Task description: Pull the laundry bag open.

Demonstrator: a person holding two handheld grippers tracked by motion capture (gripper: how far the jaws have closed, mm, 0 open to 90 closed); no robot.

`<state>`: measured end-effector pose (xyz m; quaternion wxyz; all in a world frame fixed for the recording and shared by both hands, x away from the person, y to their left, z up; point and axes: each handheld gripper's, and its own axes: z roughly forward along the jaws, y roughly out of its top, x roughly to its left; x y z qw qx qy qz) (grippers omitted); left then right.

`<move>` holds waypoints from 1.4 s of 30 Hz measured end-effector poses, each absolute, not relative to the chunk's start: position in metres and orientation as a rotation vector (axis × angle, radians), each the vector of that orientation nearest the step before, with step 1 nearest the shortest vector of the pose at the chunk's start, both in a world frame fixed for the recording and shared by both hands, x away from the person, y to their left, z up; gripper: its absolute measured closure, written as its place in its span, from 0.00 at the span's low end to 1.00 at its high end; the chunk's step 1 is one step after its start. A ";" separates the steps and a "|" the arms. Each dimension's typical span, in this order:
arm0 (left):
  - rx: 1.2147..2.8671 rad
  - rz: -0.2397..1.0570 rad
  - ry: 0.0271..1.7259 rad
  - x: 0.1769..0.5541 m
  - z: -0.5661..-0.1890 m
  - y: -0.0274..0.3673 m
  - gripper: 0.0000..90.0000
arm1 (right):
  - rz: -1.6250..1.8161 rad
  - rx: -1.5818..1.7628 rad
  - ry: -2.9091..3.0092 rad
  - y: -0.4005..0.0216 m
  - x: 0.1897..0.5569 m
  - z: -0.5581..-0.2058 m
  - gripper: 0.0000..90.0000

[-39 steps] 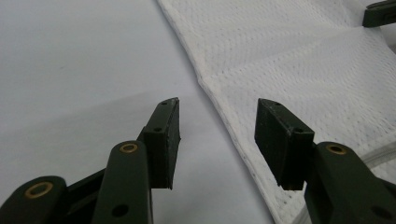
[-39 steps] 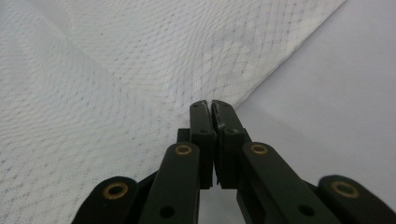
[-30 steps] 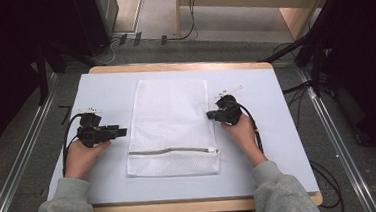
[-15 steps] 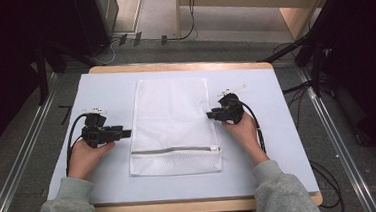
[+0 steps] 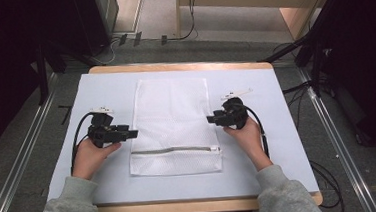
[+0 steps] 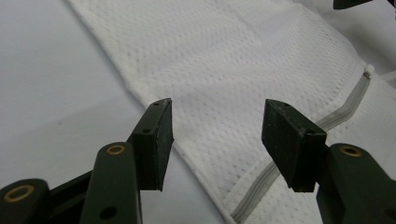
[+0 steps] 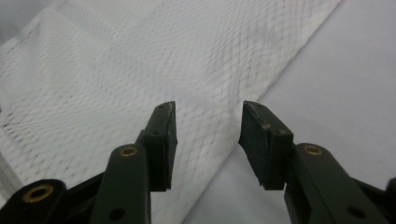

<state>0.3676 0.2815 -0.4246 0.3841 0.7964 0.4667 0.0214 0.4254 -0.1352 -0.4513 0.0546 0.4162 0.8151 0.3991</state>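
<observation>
- Mesh laundry bag (image 5: 172, 124) is laid flat, lengthwise, at the middle of the white mat (image 5: 279, 144) on the table; zipper (image 5: 176, 150) runs across it near the person's end.
- Left gripper (image 5: 132, 134) is held just off the bag's left edge, level w/ the stretch just above the zipper. In the left gripper view, jaws are spread, nothing pinched; bag edge (image 6: 187, 154) lies below and between them, apparently untouched.
- Right gripper (image 5: 210, 119) is at the bag's right edge, opposite the left. Its jaws have just been opening; in the right gripper view the mesh (image 7: 116, 70) is seen beyond the gap, not clamped.
- Left jaws have just been opening too, w/ no cloth caught.
- Step judged: bag has been let go on both sides, laid out and smoothed; approx. a pause between grips.
- Next move, as a guess: a fresh grip is needed, likely on both side edges for a fold, or on the zipper pull (image 6: 369, 70) at the bag's right end.
- For that: jaws must be lowered to mat level and one thin layer edge pinched w/o dragging the bag askew; both sides should be taken at matching height.
</observation>
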 end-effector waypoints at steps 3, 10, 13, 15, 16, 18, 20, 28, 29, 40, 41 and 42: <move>2.047 0.046 1.168 0.367 -0.424 0.274 0.48 | 1.218 1.238 2.475 -0.137 0.417 -0.450 0.65; 2.073 0.034 1.122 0.367 -0.421 0.258 0.46 | 1.233 1.242 2.476 -0.145 0.398 -0.448 0.72; 2.082 0.028 1.073 0.367 -0.419 0.246 0.46 | 1.244 1.248 2.488 -0.147 0.391 -0.449 0.76; 2.085 0.032 1.061 0.366 -0.418 0.241 0.47 | 1.241 1.244 2.496 -0.148 0.386 -0.449 0.78; 2.086 0.028 1.050 0.366 -0.418 0.238 0.47 | 1.243 1.239 2.500 -0.149 0.384 -0.449 0.79; 2.086 0.018 1.036 0.366 -0.417 0.233 0.47 | 1.250 1.238 2.505 -0.150 0.377 -0.449 0.79; 2.089 0.012 1.027 0.366 -0.418 0.231 0.48 | 1.249 1.242 2.506 -0.151 0.375 -0.450 0.80; 2.109 -0.003 0.968 0.365 -0.419 0.210 0.51 | 1.229 1.247 2.526 -0.155 0.359 -0.454 0.88; 2.109 -0.003 0.968 0.365 -0.419 0.210 0.52 | 1.226 1.251 2.528 -0.155 0.358 -0.454 0.89; 2.107 -0.037 0.881 0.361 -0.417 0.186 0.95 | 1.206 1.240 2.593 -0.144 0.351 -0.459 1.00; 2.108 -0.046 0.870 0.361 -0.418 0.183 0.98 | 1.202 1.247 2.593 -0.143 0.350 -0.459 1.00; 2.115 -0.050 0.864 0.360 -0.418 0.180 1.00 | 1.204 1.248 2.594 -0.143 0.350 -0.459 1.00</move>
